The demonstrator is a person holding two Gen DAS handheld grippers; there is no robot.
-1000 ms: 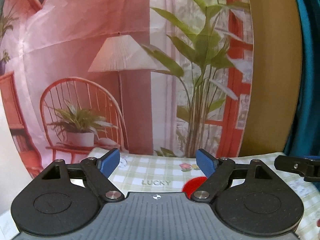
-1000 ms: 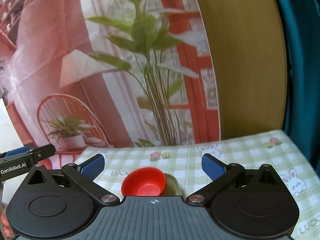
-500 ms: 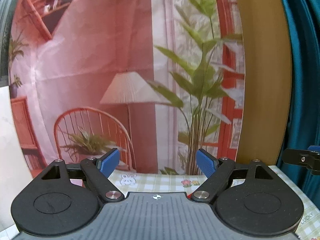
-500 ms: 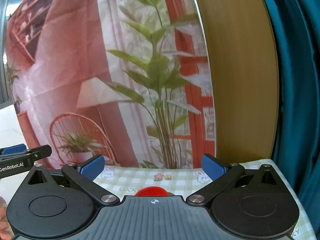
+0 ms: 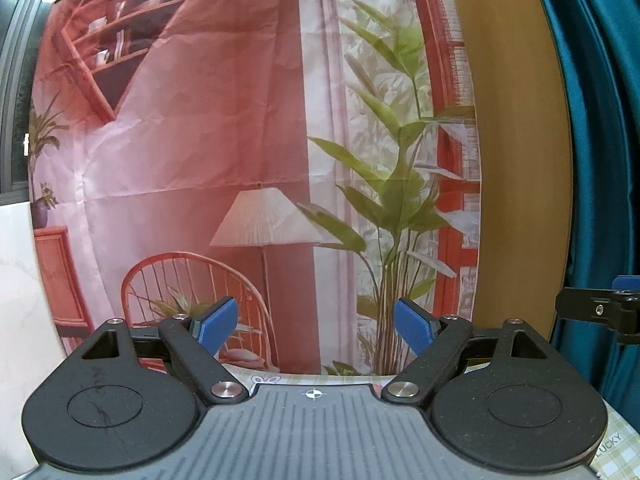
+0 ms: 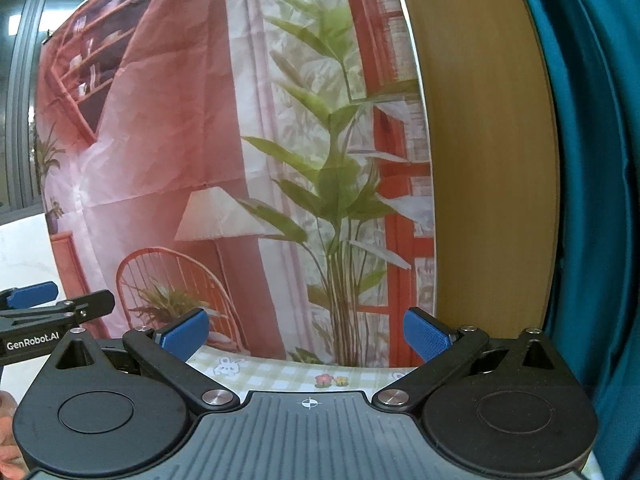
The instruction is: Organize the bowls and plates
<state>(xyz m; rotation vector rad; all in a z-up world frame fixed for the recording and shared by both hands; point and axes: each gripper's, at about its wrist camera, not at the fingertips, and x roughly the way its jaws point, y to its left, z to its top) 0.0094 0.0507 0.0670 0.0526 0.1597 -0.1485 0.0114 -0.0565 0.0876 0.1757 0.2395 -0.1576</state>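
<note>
Tongs of mine, left gripper (image 5: 316, 330) and right gripper (image 6: 308, 336), both gape wide with nothing between them, facing the printed backdrop (image 5: 240, 120) above the checked tablecloth (image 6: 280, 372).

Your left gripper (image 5: 316, 326) has a ribbed grey deck with a small white crosshair mark at its front edge. On each side of that crosshair sits a round black housing with a circular recess; the one to its left carries faint scratches. Black link arms run forward from silver pivot screws beside the crosshair to blue, finely textured fingers (image 5: 218, 324). Your right gripper (image 6: 306, 336) is built the same way: grey ribbed deck, crosshair, black discs, silver screws, blue fingers (image 6: 424, 338). Seen from the side, your left gripper's black body bears white "GenRobot.AI" lettering.
</note>
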